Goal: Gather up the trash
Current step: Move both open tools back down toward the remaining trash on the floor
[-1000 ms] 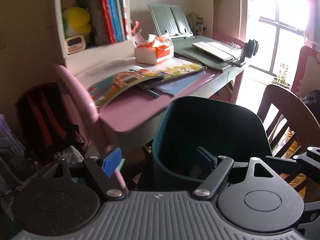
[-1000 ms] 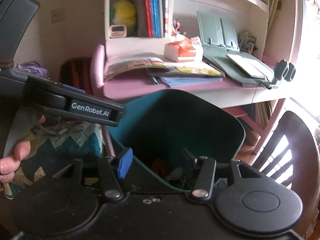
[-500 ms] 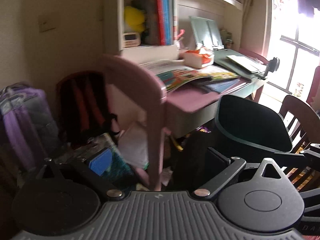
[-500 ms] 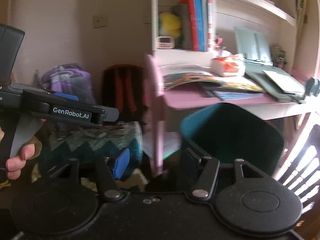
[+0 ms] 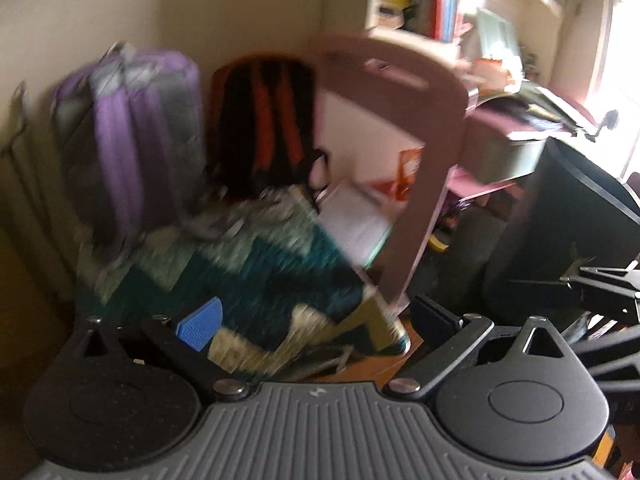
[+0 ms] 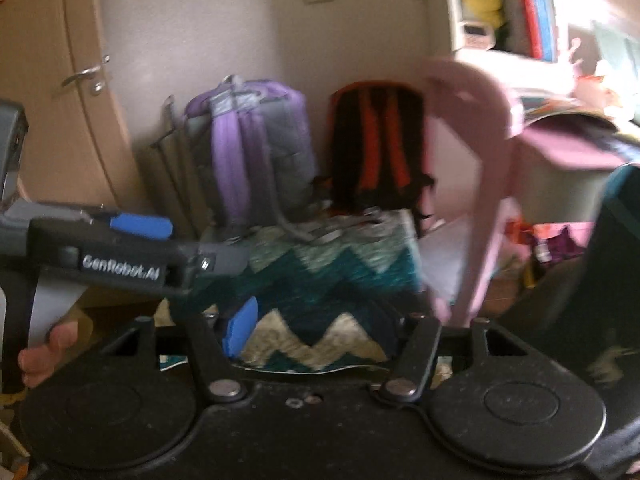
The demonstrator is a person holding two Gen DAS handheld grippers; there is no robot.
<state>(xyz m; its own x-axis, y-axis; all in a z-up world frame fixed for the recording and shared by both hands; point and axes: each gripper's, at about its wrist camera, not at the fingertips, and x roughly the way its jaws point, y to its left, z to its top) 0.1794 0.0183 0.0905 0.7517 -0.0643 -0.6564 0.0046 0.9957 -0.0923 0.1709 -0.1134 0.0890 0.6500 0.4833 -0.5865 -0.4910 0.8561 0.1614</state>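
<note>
Left gripper [image 5: 316,320] gaping wide, empty. Right gripper [image 6: 332,328] opening, nothing between jaws. Both hovering over zigzag blanket [image 6: 328,280]. Wrappers [image 6: 548,240] lying far right under desk, beside teal bin [image 6: 616,248]. Pink chair [image 5: 424,184] crowding gap, likely snagging fingers. Open floor looking scarce.

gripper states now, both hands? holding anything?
Left gripper: open wide, nothing between the fingers.
Right gripper: jaws opening, nothing held.

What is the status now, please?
Left tongs open, empty. Right tongs opening, empty. Bin at right edge. Pink chair and zigzag blanket ahead.
</note>
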